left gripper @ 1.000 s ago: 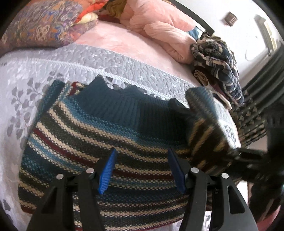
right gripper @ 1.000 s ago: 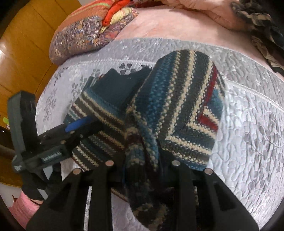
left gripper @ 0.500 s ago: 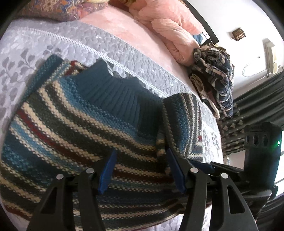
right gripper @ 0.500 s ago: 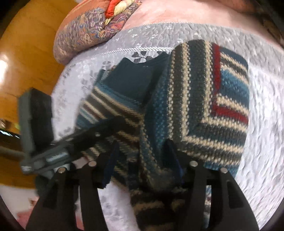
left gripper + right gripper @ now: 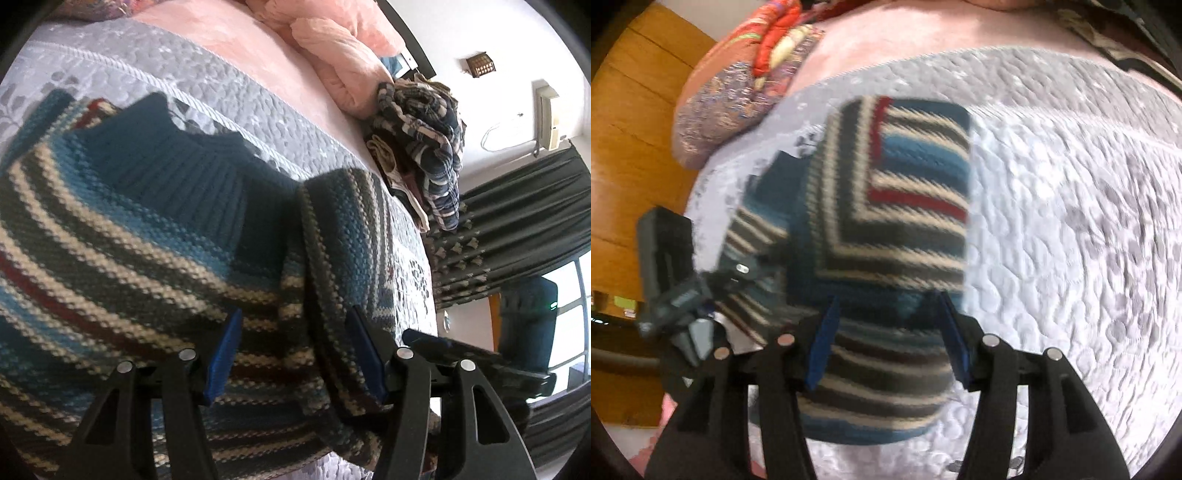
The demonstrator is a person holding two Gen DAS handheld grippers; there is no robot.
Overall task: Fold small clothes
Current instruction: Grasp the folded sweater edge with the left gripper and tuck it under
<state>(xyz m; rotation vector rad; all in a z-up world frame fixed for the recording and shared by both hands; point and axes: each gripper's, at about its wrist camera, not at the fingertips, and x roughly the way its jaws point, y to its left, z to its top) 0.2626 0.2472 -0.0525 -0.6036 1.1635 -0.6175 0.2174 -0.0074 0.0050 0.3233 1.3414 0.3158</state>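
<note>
**Q:** So what's the setup here?

**Me:** Bedroom. There's a grey quilted bedspread (image 5: 1052,229) over the bed, and everything else I'll place off that. A pink blanket (image 5: 332,62) is bunched up past its far edge, a plaid heap of clothes (image 5: 424,147) sits at its far right corner, and dark curtains (image 5: 517,229) hang beyond that. A patterned pillow (image 5: 731,107) lies off its far left side, next to wood panelling.

**Q:** And the sweater?

**Me:** The striped knit sweater (image 5: 110,266) is lying flat on the bedspread, dark blue ribbed collar (image 5: 177,177) pointing toward the far edge. Its sleeve (image 5: 897,192) is laid across the body, stripes meeting in a chevron.

**Q:** Are you holding it?

**Me:** Nope. My left gripper (image 5: 291,354) is spread wide over the sweater's near part, blue pads (image 5: 221,354) apart with nothing pinched. My right gripper (image 5: 886,343) is spread apart too, over the folded sleeve, fabric showing between the fingers but not clamped. That view's a bit blurry.
</note>
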